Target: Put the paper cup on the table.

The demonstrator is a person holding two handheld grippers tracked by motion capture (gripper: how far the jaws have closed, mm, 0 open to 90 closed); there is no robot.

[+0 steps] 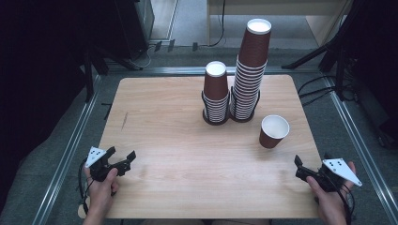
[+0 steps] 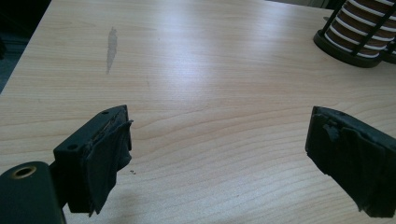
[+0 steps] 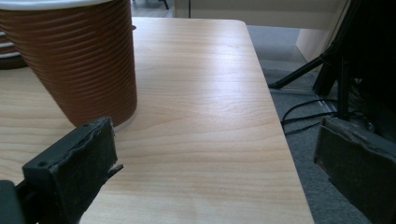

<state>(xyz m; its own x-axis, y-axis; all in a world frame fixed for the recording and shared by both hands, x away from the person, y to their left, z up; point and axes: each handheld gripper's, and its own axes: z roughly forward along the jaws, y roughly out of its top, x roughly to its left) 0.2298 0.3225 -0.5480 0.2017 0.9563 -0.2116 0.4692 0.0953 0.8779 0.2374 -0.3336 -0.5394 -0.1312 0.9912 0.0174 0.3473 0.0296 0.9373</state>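
The single brown ribbed paper cup [image 1: 273, 131] is standing upright near the desk's [image 1: 178, 154] right edge, just ahead-left of the right gripper [image 1: 300, 167]. The left gripper [image 1: 123, 158] is waiting much farther away. Both grippers are holding their jaws apart, gripping nothing.

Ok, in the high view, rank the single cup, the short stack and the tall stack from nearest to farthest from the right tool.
1. Single cup, right side of the table, nearest the right tool.
2. Tall stack, behind it.
3. Short stack, left of the tall one.

Pale wood-grain tabletop [image 1: 187, 154] with one grey smear. The brown ribbed paper cup [image 1: 273, 131] is white inside; the two brown-and-white striped cup stacks [image 1: 234, 93] sit in what look like black wire holders [image 2: 348, 46]. Both grippers are black with grey plates.
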